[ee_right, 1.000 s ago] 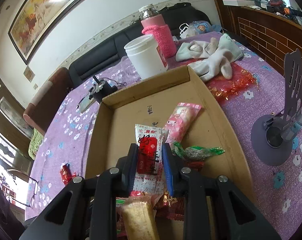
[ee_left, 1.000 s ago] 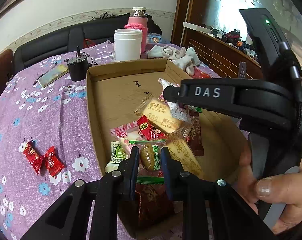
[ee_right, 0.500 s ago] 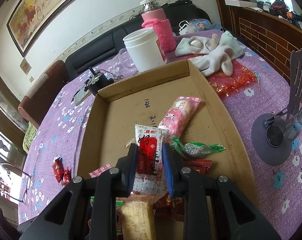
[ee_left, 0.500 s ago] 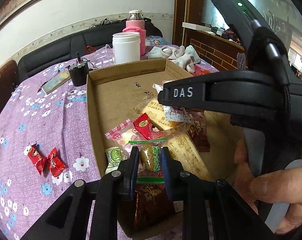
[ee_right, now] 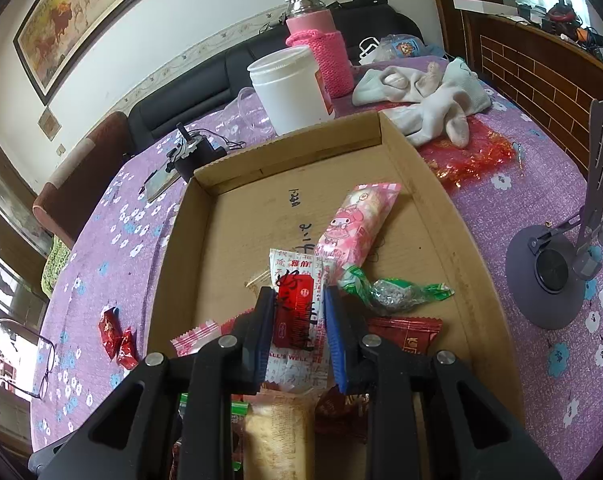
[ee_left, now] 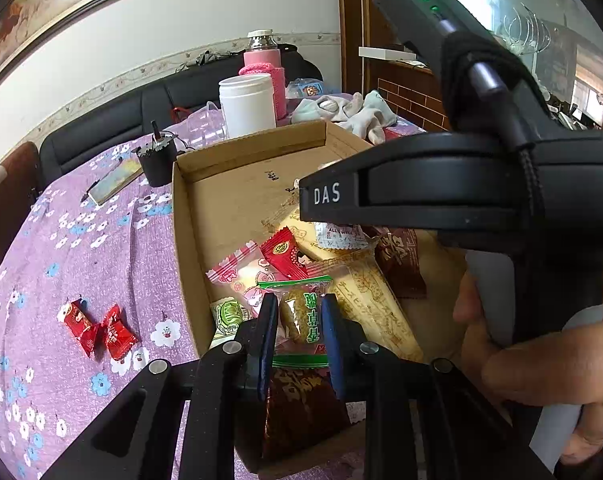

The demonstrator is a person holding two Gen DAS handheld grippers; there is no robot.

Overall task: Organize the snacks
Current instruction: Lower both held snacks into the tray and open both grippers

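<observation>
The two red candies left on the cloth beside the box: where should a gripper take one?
Take the nearer red candy across its plump middle, coming down from above. Its twisted ends are thin and flat on the purple tablecloth, and it touches its twin, so close across the free sides.

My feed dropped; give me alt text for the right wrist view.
The right gripper is shut on a white-and-red packet over a cardboard box of snacks. A pink packet and a green one lie beyond it, on a purple cloth.
</observation>
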